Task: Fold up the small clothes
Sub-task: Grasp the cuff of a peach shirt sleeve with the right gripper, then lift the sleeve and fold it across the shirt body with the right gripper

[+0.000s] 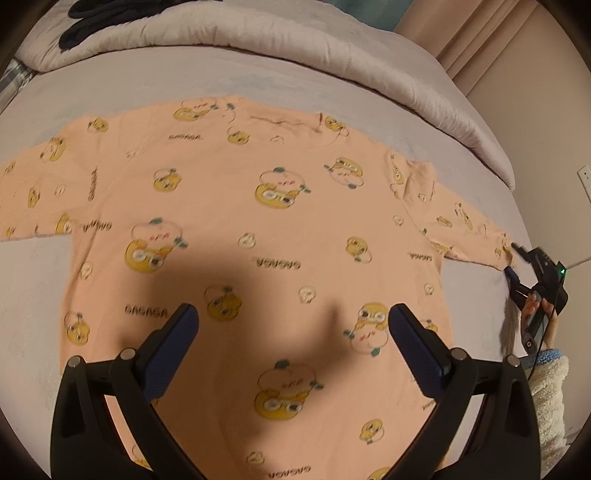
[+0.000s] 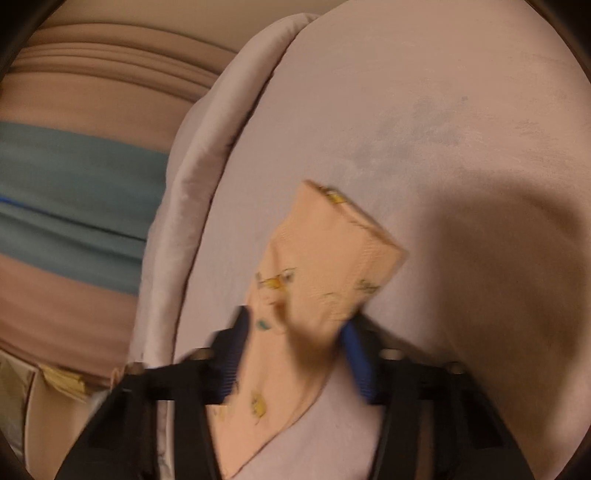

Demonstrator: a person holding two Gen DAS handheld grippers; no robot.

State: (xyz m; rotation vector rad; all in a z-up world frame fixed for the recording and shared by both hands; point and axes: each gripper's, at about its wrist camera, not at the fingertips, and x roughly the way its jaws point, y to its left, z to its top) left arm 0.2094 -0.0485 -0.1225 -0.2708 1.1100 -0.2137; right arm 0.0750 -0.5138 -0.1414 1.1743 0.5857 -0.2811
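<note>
A peach long-sleeved shirt (image 1: pixel 236 206) printed with yellow cartoon faces lies spread flat on the bed, both sleeves out to the sides. My left gripper (image 1: pixel 293 319) is open and empty, held above the shirt's lower middle. My right gripper (image 1: pixel 511 260) is at the end of the right sleeve (image 1: pixel 458 225). In the right wrist view the sleeve (image 2: pixel 314 273) lies between the blue pads (image 2: pixel 356 354) of my right gripper (image 2: pixel 295 321), with the cuff sticking out past them. The view is blurred and the pads stand apart around the cloth.
The pale grey bed sheet (image 1: pixel 110 88) surrounds the shirt. A folded grey duvet (image 1: pixel 295 40) runs along the far side, with dark clothing (image 1: pixel 79 26) on its left end. Beige curtains (image 1: pixel 491 37) and a wall lie to the right.
</note>
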